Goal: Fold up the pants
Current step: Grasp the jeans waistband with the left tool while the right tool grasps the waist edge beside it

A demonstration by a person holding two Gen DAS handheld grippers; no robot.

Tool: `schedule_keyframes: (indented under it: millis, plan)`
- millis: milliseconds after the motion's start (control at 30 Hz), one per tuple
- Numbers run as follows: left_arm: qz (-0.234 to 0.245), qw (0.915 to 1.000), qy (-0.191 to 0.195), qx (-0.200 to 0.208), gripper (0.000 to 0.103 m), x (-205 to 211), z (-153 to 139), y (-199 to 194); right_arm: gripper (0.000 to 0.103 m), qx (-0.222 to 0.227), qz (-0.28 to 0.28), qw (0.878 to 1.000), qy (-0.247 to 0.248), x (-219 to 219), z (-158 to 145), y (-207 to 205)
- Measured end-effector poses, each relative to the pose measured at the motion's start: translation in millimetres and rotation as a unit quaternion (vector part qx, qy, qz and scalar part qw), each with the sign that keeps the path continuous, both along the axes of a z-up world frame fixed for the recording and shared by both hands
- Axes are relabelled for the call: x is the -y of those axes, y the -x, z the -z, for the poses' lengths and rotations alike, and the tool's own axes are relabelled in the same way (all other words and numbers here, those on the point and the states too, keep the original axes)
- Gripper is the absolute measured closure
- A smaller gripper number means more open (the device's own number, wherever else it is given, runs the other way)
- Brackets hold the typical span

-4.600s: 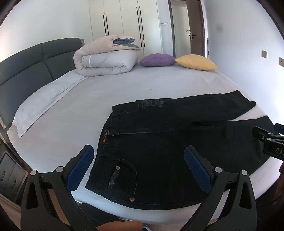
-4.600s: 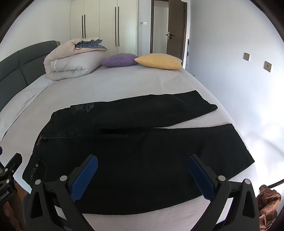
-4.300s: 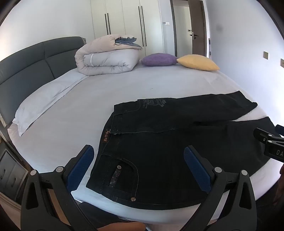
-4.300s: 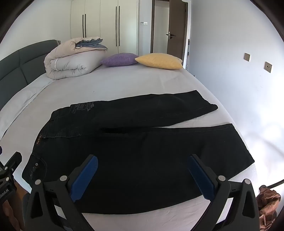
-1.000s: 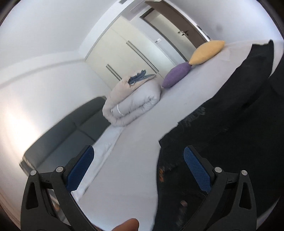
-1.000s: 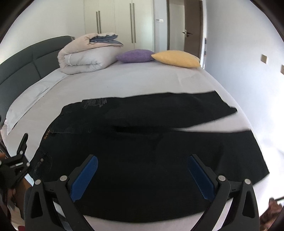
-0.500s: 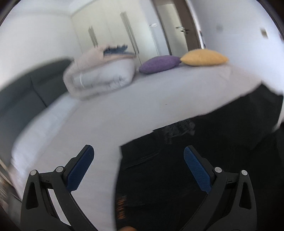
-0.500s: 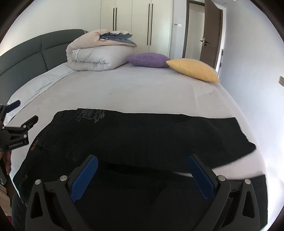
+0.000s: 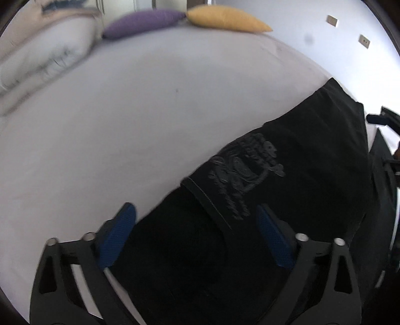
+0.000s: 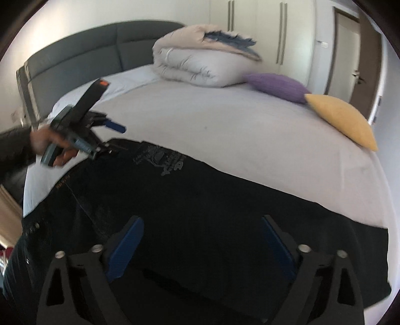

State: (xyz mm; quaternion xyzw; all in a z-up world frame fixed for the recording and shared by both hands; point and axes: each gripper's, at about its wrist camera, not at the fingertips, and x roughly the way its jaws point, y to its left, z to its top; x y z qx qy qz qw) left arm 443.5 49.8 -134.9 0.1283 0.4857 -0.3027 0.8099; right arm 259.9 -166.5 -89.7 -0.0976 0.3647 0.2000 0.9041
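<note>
1. Now, in the left wrist view, the left gripper (image 9: 196,231) points down at the far waist corner of the black pants (image 9: 295,180), which lie flat on the bed (image 9: 120,120). Its jaws stand apart and have just been closing a little; the waist edge lies between them, but the pads do not yet press on it.
2. A good grip would likely take the waistband itself, close to the corner, catching both layers so that the far half lifts as one sheet.
3. Bare sheet stretches from that edge up to the purple pillow (image 9: 145,21) and the yellow pillow (image 9: 225,21), so the far side is free for a reach.
4. In the right wrist view, the right gripper (image 10: 202,246) hangs over the middle of the pants, near the seam between the legs. Its jaws are also spread and have just been narrowing, with dark cloth below them but nothing pinched.
5. It should probably pick the far leg's edge level with the left grip, so the fold line runs straight.
6. The rolled duvet (image 10: 197,60) and the headboard (image 10: 82,55) sit well apart from the pants; the near hem runs close to the bed's edge, where cloth could slip off.
</note>
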Motion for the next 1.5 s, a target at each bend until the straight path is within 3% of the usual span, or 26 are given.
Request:
schedule_keyframes:
  millis: [100, 200, 300, 333, 400, 567, 700, 900, 1033, 1167, 1200, 1233, 1300, 1500]
  plan:
    - [0.022, 0.9994, -0.005, -0.028, 0.023, 2.2, 15.0, -24.1, 0.029, -0.020, -0.004, 1.000, -0.004, 4.1, 5.9, -20.2]
    - [0.035, 0.9983, -0.021, -0.042, 0.023, 3.6, 29.1, -37.8, 0.034, -0.027, -0.002, 0.999, -0.017, 11.5, 8.6, -35.8]
    - [0.039, 0.9980, -0.010, -0.049, 0.029, 0.7, 31.2, -46.2, 0.038, -0.028, -0.006, 0.999, -0.021, 14.8, 11.8, -48.3]
    - [0.040, 0.9981, -0.011, -0.047, 0.034, 0.8, 31.7, -46.3, 0.041, -0.029, -0.009, 0.999, -0.018, 14.4, 13.7, -53.5]
    - [0.042, 0.9980, -0.012, -0.046, 0.065, 2.2, 32.3, -44.7, 0.047, -0.035, -0.013, 0.999, -0.007, 11.7, 17.9, -64.0]
    - [0.048, 0.9984, -0.019, -0.025, 0.094, 8.7, 24.5, -27.1, 0.052, -0.046, -0.027, 0.999, 0.005, -5.5, 23.1, -83.4]
    - [0.041, 0.9977, -0.028, 0.045, 0.097, 9.6, 9.2, 4.4, 0.053, -0.049, -0.053, 0.997, 0.035, -25.3, 26.8, -95.0]
    - [0.041, 0.9872, -0.040, 0.149, 0.097, -2.6, -12.5, 61.6, 0.052, -0.033, -0.084, 0.991, 0.097, -50.8, 25.4, -114.7]
    - [0.043, 0.9811, -0.043, 0.184, 0.097, -9.0, -17.9, 87.0, 0.053, -0.043, -0.115, 0.983, 0.139, -71.0, 32.2, -126.3]
    - [0.044, 0.9795, -0.043, 0.192, 0.097, -5.7, -16.7, 97.2, 0.053, -0.057, -0.144, 0.973, 0.172, -90.0, 43.2, -134.6]
    - [0.043, 0.9798, -0.043, 0.191, 0.097, 8.6, -16.2, 88.8, 0.061, -0.066, -0.148, 0.971, 0.174, -93.0, 45.8, -136.4]
    - [0.040, 0.9804, -0.039, 0.189, 0.097, 7.1, -16.4, 87.7, 0.076, -0.075, -0.150, 0.971, 0.170, -94.3, 46.9, -137.5]
    - [0.034, 0.9805, -0.036, 0.190, 0.097, 8.4, -16.7, 85.6, 0.087, -0.081, -0.150, 0.972, 0.163, -95.5, 45.1, -136.2]
    - [0.002, 0.9841, -0.004, 0.178, 0.097, 1.5, -19.7, 99.3, 0.095, -0.074, -0.104, 0.987, 0.099, -86.6, 24.0, -117.8]
